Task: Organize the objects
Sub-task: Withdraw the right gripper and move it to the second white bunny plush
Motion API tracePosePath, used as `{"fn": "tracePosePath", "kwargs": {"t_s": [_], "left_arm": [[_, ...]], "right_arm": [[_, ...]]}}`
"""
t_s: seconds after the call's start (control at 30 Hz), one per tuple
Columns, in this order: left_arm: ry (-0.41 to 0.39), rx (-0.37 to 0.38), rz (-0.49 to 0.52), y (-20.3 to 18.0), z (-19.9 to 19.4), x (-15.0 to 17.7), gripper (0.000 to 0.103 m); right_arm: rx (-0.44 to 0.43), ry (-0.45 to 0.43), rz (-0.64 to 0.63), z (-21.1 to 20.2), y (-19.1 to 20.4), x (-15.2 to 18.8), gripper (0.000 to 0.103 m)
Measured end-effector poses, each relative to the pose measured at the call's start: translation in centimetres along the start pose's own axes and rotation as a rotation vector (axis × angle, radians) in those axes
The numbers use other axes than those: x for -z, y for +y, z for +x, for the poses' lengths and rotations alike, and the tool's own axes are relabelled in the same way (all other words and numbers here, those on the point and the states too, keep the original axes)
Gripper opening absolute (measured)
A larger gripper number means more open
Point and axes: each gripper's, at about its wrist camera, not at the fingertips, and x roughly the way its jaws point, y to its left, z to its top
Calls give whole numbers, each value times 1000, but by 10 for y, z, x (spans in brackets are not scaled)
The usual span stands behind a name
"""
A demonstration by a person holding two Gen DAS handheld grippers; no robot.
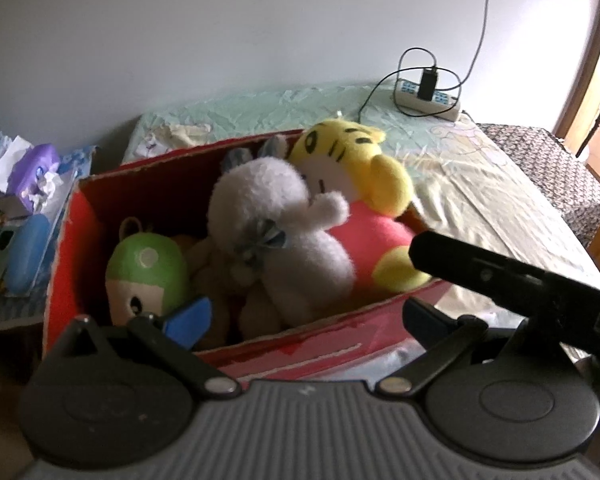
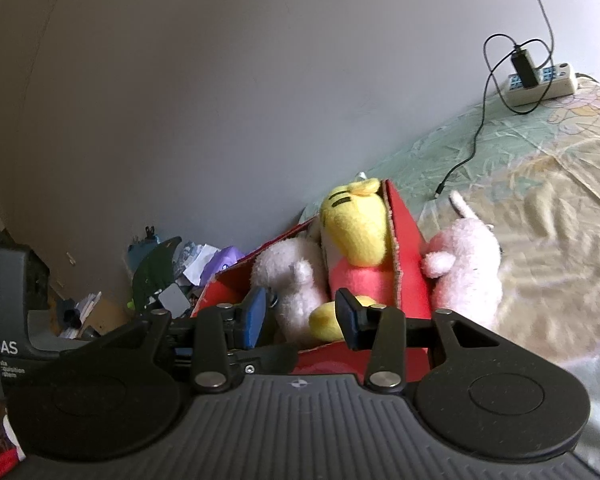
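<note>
A red cardboard box point(image 1: 66, 264) sits on a bed point(image 1: 480, 208) by a pale wall, its long axis running from the near left to the far right in the left wrist view. Inside, a yellow tiger plush point(image 1: 352, 168) in a pink top lies along the right side with its head toward the wall; a grey-white rabbit plush point(image 1: 284, 232) lies across it, ears toward the far rim, and a green-capped doll point(image 1: 146, 276) stands at the near left corner, face toward the camera. A tan plush point(image 1: 216, 268) is wedged between them, mostly hidden. Outside the box, just beside its right wall, a pink plush point(image 2: 468, 264) lies on the sheet, its tail end pointing away toward the wall. The left gripper point(image 1: 304, 316) hovers over the near rim with jaws spread wide and empty. The right gripper point(image 2: 302, 316) is parted at about mid-width near the box's end, with nothing pressed between its pads. A power strip point(image 1: 428, 100) with a black charger lies far back.
</note>
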Motion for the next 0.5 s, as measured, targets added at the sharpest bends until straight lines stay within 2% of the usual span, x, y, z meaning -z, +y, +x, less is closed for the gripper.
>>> {"fn": "tracePosePath", "kwargs": {"t_s": [0.23, 0.5], "left_arm": [[-28, 59, 48, -17, -8, 4, 102], [-56, 157, 115, -35, -10, 11, 101]], "right_arm": [[28, -23, 34, -14, -11, 0, 43], [101, -46, 108, -26, -41, 2, 43]]}}
